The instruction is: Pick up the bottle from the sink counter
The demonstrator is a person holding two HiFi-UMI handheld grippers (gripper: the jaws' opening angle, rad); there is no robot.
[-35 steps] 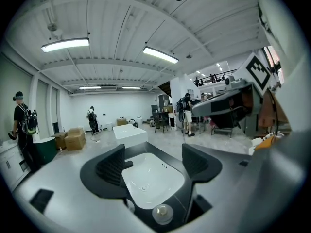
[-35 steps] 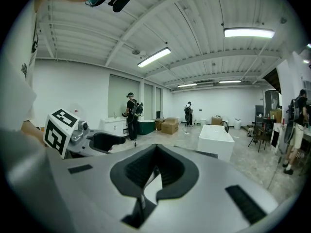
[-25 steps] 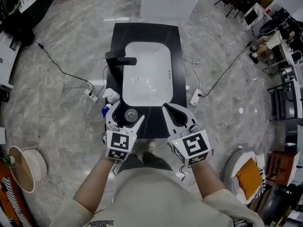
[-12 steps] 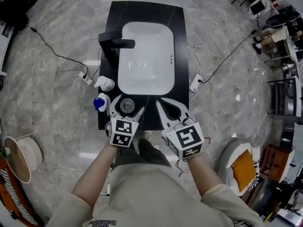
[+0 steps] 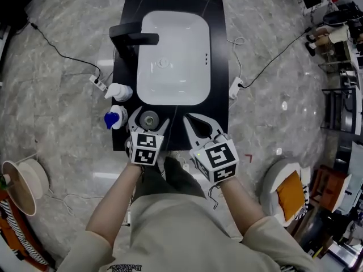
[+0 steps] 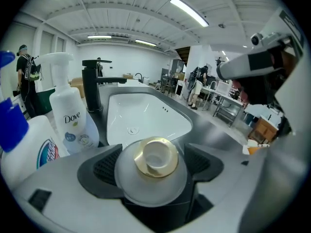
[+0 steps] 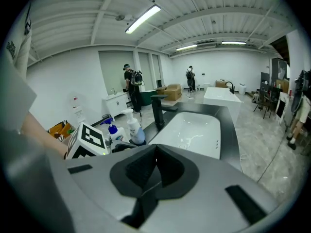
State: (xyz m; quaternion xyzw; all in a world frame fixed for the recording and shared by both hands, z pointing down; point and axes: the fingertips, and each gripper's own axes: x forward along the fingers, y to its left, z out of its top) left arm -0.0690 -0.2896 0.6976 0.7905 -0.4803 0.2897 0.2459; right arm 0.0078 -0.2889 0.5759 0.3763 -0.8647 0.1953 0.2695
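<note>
Gold-capped and frosted, the bottle (image 6: 155, 158) stood upright between the jaws of the left gripper (image 5: 150, 120), on the black counter (image 5: 219, 95) near its front edge. The jaws were spread wide to bracket it, the ribbed pads (image 6: 104, 166) sitting close to either side of its shoulder; whether they pressed on it could not be told. Just outside the left jaw stood a blue-capped spray bottle (image 5: 113, 119), leaving little room on that side, and ahead of it to the left a white pump bottle (image 5: 118, 90) sat near the counter's left edge. Straight ahead of the jaw tips ran the rim of the white basin (image 5: 173, 58), close by, with the black faucet (image 5: 127, 38) further ahead and left. To the right of the claw a strip of bare counter lay between the bottle and the right gripper (image 7: 154, 166), which was pinched together on nothing and hung over the front edge, its tips pointing at the basin's near rim.
</note>
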